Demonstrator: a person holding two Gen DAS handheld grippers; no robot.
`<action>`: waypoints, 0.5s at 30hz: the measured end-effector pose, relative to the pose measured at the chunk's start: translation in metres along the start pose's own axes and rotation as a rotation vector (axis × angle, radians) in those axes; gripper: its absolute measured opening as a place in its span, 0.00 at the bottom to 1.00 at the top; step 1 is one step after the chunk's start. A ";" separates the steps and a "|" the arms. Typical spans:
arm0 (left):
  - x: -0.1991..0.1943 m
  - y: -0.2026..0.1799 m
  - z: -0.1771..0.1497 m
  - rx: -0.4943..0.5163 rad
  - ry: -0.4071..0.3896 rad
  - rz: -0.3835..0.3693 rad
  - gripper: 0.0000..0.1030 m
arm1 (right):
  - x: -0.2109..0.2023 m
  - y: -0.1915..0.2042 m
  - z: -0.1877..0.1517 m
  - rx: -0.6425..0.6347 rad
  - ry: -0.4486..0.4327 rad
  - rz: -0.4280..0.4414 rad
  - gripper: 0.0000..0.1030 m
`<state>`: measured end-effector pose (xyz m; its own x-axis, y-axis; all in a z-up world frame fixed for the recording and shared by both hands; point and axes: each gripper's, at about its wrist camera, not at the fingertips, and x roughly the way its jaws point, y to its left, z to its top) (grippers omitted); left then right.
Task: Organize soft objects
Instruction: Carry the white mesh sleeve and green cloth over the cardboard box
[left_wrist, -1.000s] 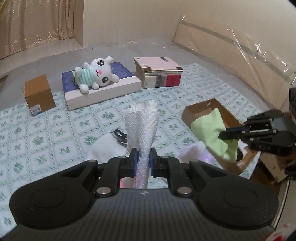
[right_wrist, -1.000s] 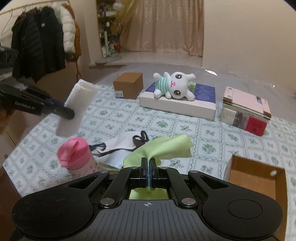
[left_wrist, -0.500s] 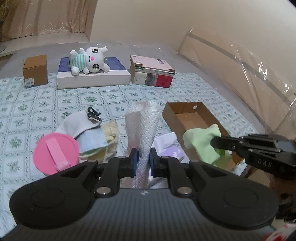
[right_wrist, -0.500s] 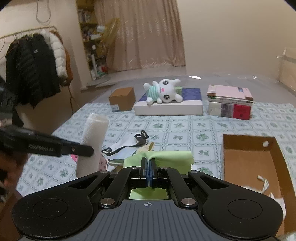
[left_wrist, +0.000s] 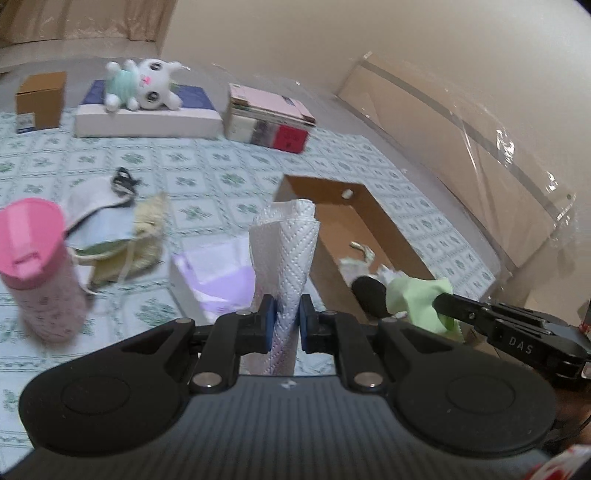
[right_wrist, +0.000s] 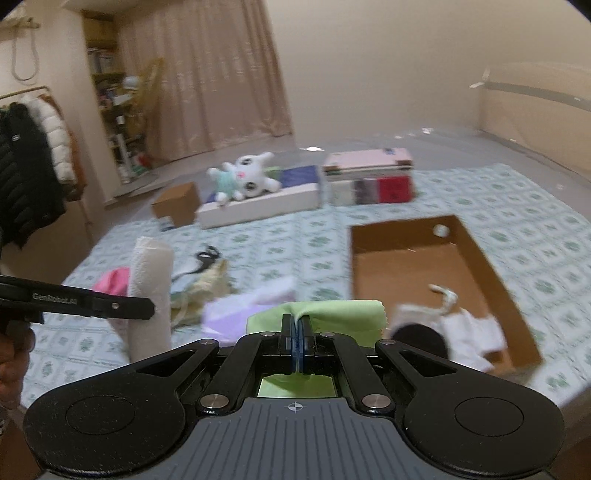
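1. At far left, one pink bottle (left_wrist: 40, 269) stands upright on the green-patterned counter (left_wrist: 229, 162); just right of it lies a heap of cloth masks (left_wrist: 110, 229), too tangled to count.
2. The left gripper (left_wrist: 283, 324) holds one white quilted towel (left_wrist: 286, 254) upright, its blue-padded fingers clamped on the towel's lower part. In the right wrist view its side reads "GenRobot.AI", and a hand (right_wrist: 13, 365) grips it at the frame's left edge.
3. Behind the towel lies one flat lilac packet (left_wrist: 218, 280).
4. At the back sit one small brown carton (left_wrist: 40, 99), one white plush bunny (left_wrist: 142, 86) lying on a flat white box (left_wrist: 147, 122), and one stack of books (left_wrist: 269, 120); their labels are too blurred to read.
5. Right of the towel, one open cardboard box (left_wrist: 373, 221) holds white cloth pieces (right_wrist: 469, 328) and a dark round object (left_wrist: 371, 297).
6. The right gripper (right_wrist: 297, 345), marked "DAS" in the left wrist view, has its fingers pressed together on one light green cloth (right_wrist: 332, 315), held at the box's near end.
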<state>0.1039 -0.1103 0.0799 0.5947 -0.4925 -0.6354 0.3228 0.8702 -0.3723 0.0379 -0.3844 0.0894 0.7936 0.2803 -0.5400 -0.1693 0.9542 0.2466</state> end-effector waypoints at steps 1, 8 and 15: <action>0.004 -0.005 0.000 0.003 0.006 -0.007 0.11 | -0.004 -0.007 -0.002 0.010 0.000 -0.016 0.01; 0.039 -0.038 0.001 0.039 0.050 -0.047 0.11 | -0.020 -0.047 -0.009 0.050 -0.006 -0.091 0.01; 0.074 -0.067 0.011 0.045 0.073 -0.069 0.11 | -0.014 -0.077 0.005 0.051 -0.020 -0.106 0.01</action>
<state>0.1340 -0.2045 0.0650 0.5149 -0.5500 -0.6576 0.3954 0.8330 -0.3870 0.0429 -0.4622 0.0815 0.8172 0.1756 -0.5490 -0.0546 0.9718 0.2296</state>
